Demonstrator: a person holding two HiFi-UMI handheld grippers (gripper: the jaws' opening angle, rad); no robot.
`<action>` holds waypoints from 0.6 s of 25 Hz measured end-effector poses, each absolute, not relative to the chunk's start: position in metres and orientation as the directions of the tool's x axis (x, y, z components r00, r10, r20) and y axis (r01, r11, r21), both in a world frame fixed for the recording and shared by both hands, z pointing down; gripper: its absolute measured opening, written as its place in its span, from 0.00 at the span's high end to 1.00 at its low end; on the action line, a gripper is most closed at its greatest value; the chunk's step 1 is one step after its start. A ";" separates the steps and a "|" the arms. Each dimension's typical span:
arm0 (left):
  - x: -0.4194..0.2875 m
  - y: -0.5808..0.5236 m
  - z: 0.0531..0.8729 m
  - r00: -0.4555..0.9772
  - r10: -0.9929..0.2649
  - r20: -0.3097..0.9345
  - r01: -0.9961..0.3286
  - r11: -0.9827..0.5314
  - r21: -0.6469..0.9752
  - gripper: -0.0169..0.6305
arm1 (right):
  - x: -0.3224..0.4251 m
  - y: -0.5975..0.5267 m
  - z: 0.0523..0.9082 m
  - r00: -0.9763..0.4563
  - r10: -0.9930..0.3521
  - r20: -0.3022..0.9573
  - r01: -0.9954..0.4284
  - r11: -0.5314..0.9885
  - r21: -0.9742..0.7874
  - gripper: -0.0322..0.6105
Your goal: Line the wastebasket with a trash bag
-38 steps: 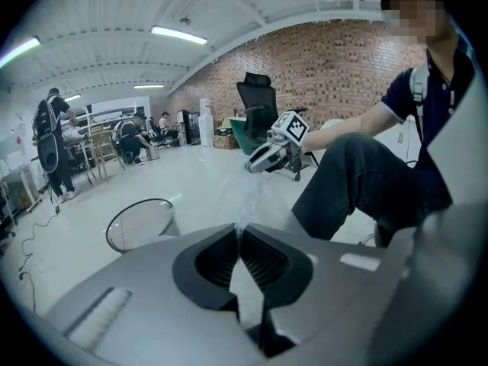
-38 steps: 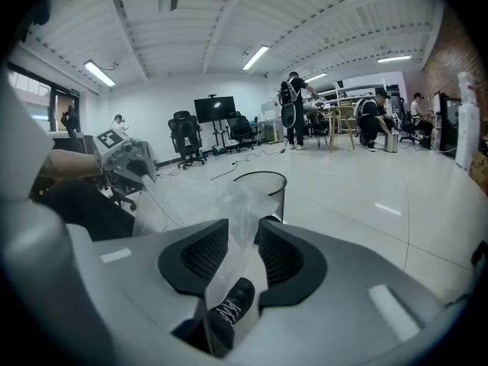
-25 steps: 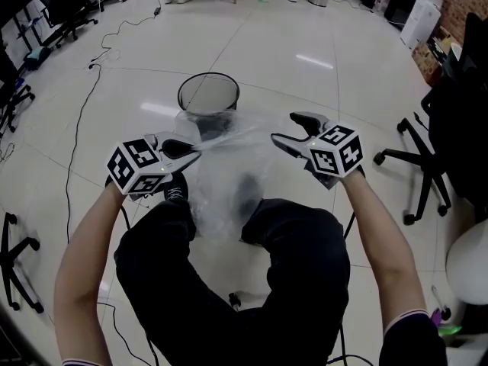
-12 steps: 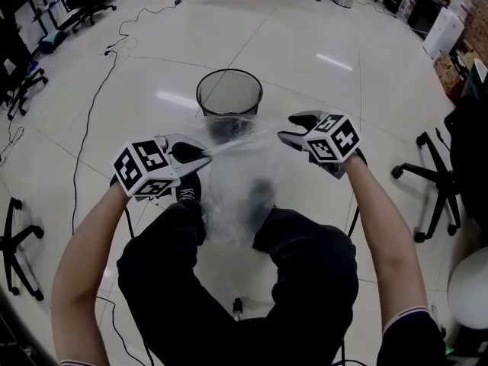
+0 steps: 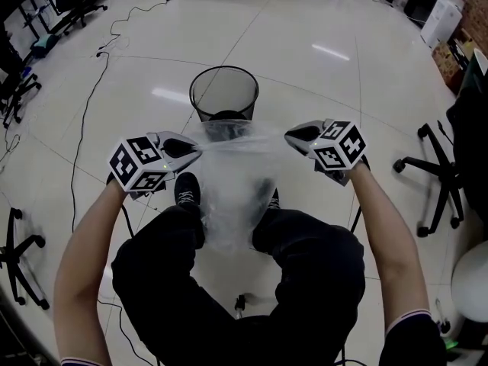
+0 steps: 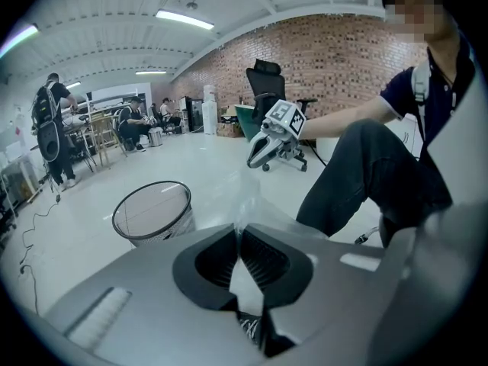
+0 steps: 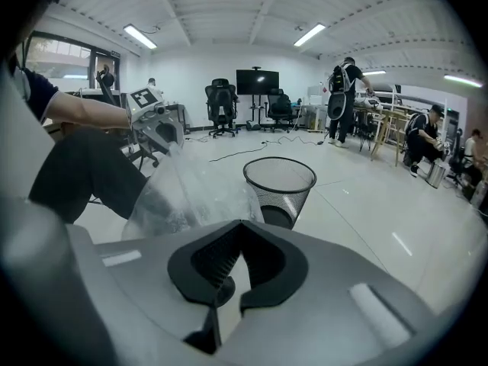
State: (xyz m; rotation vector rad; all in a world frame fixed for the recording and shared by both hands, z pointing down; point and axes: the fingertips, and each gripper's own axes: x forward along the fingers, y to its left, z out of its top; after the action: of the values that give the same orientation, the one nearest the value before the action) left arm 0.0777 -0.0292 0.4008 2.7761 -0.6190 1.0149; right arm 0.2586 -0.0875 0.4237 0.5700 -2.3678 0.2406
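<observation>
The left claw is clamped on the bag's edge. The right claw is closed, apparently on the opposite edge. The bag hangs stretched between them. The wastebasket stands just beyond on the glossy white floor. Both arms reach forward, claws angled down.

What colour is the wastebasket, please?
Black wire mesh. The wastebasket shows best in the head view.

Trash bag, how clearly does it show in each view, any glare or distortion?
Head view: the trash bag is faint, just crinkle highlights; light glare streaks the floor. Left gripper view: fisheye bends the ceiling, corners black. Right gripper view: bag looks whitish, wastebasket sharp.
</observation>
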 end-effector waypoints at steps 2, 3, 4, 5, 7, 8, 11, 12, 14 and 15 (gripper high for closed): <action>0.075 -0.034 0.405 0.684 -0.333 0.649 -0.419 -0.908 -0.023 0.95 | 0.259 -0.088 0.428 -0.674 -0.326 0.663 -0.460 0.887 -0.031 0.95; 0.073 -0.037 0.408 0.680 -0.334 0.652 -0.423 -0.906 -0.023 0.95 | 0.258 -0.090 0.430 -0.674 -0.325 0.663 -0.462 0.886 -0.035 0.95; 0.071 -0.041 0.410 0.676 -0.338 0.655 -0.430 -0.903 -0.022 0.95 | 0.258 -0.093 0.433 -0.674 -0.326 0.663 -0.465 0.884 -0.039 0.95; 0.069 -0.045 0.413 0.672 -0.342 0.657 -0.437 -0.899 -0.022 0.95 | 0.258 -0.096 0.434 -0.674 -0.328 0.662 -0.470 0.882 -0.041 0.95; 0.065 -0.053 0.418 0.660 -0.352 0.664 -0.452 -0.892 -0.024 0.95 | 0.258 -0.104 0.437 -0.673 -0.340 0.657 -0.484 0.874 -0.043 0.95; 0.063 -0.058 0.421 0.654 -0.358 0.666 -0.459 -0.888 -0.026 0.95 | 0.258 -0.108 0.437 -0.673 -0.350 0.652 -0.493 0.869 -0.042 0.95; 0.058 -0.074 0.426 0.643 -0.381 0.665 -0.482 -0.876 -0.036 0.95 | 0.257 -0.126 0.435 -0.673 -0.387 0.630 -0.525 0.850 -0.038 0.95; 0.056 -0.081 0.426 0.639 -0.390 0.663 -0.489 -0.871 -0.041 0.95 | 0.256 -0.132 0.433 -0.673 -0.399 0.623 -0.533 0.846 -0.034 0.95; 0.052 -0.095 0.427 0.631 -0.410 0.659 -0.507 -0.861 -0.050 0.95 | 0.253 -0.144 0.430 -0.670 -0.419 0.613 -0.545 0.838 -0.023 0.95; 0.049 -0.102 0.427 0.627 -0.419 0.657 -0.515 -0.855 -0.053 0.95 | 0.251 -0.149 0.428 -0.669 -0.428 0.608 -0.550 0.835 -0.018 0.95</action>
State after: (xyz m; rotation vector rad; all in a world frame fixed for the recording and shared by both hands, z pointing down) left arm 0.0490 -0.1016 0.4267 2.7054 -0.7813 1.0387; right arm 0.2506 -0.1495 0.4282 0.7131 -2.4040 0.2659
